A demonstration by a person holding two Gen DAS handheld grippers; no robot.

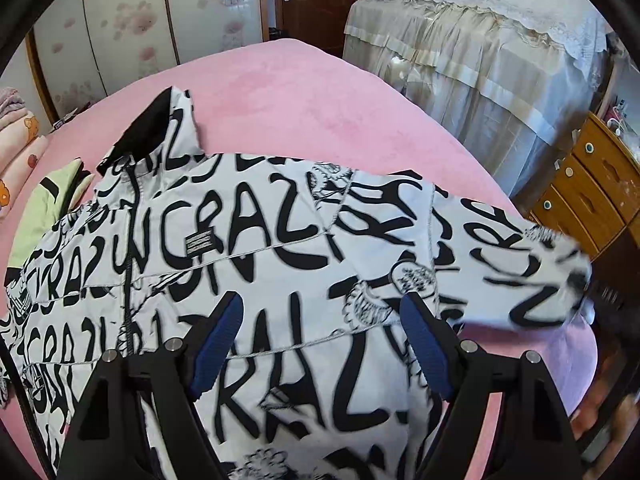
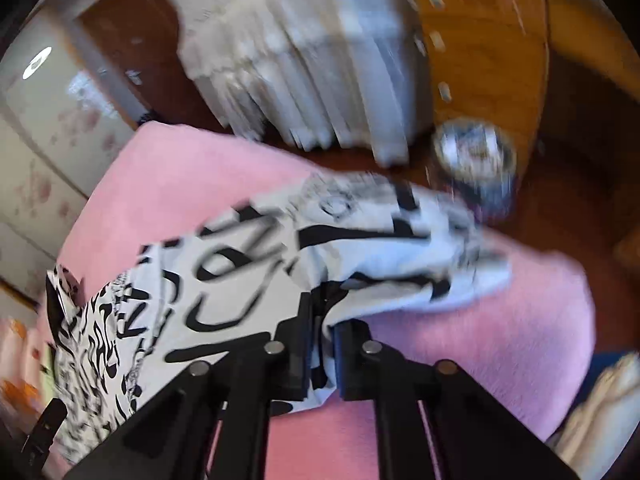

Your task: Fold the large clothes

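A white jacket (image 1: pixel 256 240) printed with black lettering lies spread front-up on the pink bed cover (image 1: pixel 320 92), its black collar at the far left. My left gripper (image 1: pixel 320 300) hangs open over the jacket's chest, blue pads (image 1: pixel 218 344) wide apart and gripping nothing. One sleeve (image 1: pixel 520 256) stretches to the right and looks blurred at its end. In the right wrist view my right gripper (image 2: pixel 322 312) is shut on that sleeve (image 2: pixel 360 248), a fold of fabric pinched between its jaws just above the pink cover (image 2: pixel 480 340).
A cream cloth-draped piece of furniture (image 1: pixel 480 60) stands beyond the bed. A wooden chest of drawers (image 1: pixel 592 192) is at the right. A pale green garment (image 1: pixel 44 208) and folded blankets (image 1: pixel 16 152) lie at the left. A round tin (image 2: pixel 474 152) sits near the drawers.
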